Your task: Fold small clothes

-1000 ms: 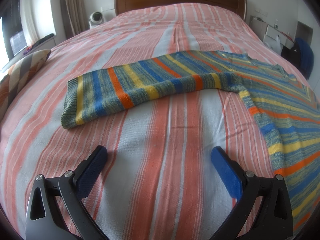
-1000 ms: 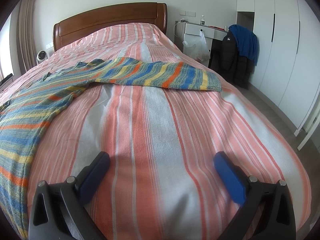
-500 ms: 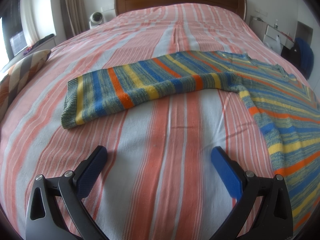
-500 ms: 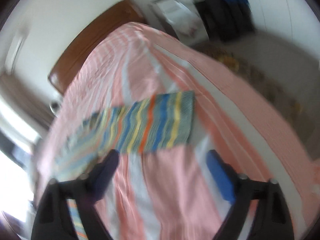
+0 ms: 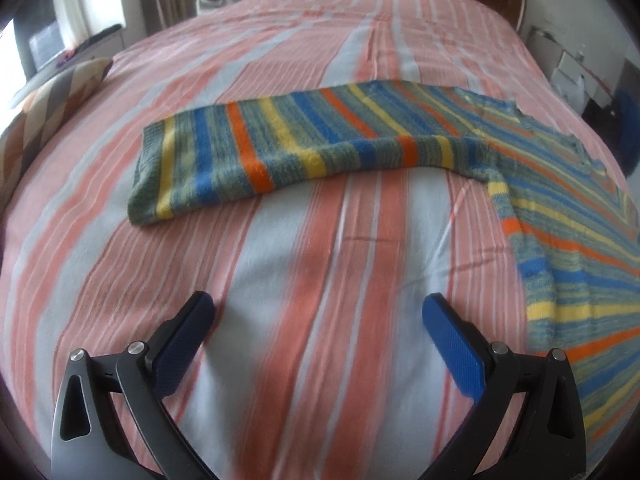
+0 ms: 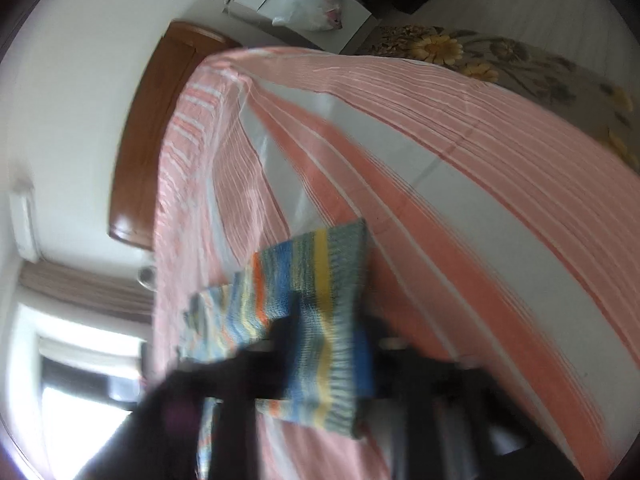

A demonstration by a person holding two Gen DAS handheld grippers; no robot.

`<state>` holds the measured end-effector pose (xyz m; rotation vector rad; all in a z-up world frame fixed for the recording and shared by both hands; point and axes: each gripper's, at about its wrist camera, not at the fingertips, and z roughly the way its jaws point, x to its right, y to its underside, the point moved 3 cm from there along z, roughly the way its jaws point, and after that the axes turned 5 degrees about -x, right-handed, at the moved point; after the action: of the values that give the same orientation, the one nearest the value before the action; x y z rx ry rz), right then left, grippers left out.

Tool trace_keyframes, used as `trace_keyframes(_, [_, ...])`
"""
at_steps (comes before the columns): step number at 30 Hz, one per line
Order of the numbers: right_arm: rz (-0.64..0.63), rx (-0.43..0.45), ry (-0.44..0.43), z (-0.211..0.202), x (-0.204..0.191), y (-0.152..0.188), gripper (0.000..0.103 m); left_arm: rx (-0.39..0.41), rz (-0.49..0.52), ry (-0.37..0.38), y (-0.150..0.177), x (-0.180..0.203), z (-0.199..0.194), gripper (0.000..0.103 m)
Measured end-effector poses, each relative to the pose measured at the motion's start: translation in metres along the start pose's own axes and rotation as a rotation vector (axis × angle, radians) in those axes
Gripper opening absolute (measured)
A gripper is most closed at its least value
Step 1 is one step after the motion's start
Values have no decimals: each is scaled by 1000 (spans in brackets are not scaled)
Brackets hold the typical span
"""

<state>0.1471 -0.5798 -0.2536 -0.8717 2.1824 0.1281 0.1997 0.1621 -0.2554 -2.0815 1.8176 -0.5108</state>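
A striped knit sweater (image 5: 560, 220) in blue, yellow, orange and grey-green lies on the bed, its left sleeve (image 5: 288, 152) stretched out flat across the cover. My left gripper (image 5: 318, 316) hovers open over bare cover in front of that sleeve, touching nothing. In the blurred, rolled right wrist view, my right gripper (image 6: 332, 344) is shut on the cuff end of the other sleeve (image 6: 328, 312), and the striped cloth bunches between the dark fingers.
The bed cover (image 5: 320, 264) has pink, orange and pale stripes. A patterned pillow (image 5: 44, 112) lies at the left edge, a wooden headboard (image 6: 148, 148) at the far end. A white cabinet (image 6: 304, 4) and a floral floor rug (image 6: 520, 64) lie beyond the bed's right side.
My right gripper swung across to the right sleeve's end, rolled over, and went from wide open to shut on the cuff. The left gripper tilted slightly and stayed put.
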Motion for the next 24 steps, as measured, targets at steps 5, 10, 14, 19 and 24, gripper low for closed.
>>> trace_keyframes(5, [-341, 61, 181, -23, -92, 11, 3, 150, 27, 9, 21, 3, -3, 103])
trace_keyframes(10, [-592, -4, 54, -6, -235, 62, 3, 173, 12, 38, 20, -1, -2, 103])
trace_keyframes(14, [-701, -112, -63, 45, -321, 116, 3, 182, 5, 59, 19, -3, -3, 103])
trace_keyframes(19, [-781, -245, -118, 140, -379, 185, 5, 197, 3, 67, 20, -2, -4, 103])
trace_keyframes(24, [-565, -439, -334, 183, -364, 210, 57, 202, 2, 69, 21, -2, -4, 103])
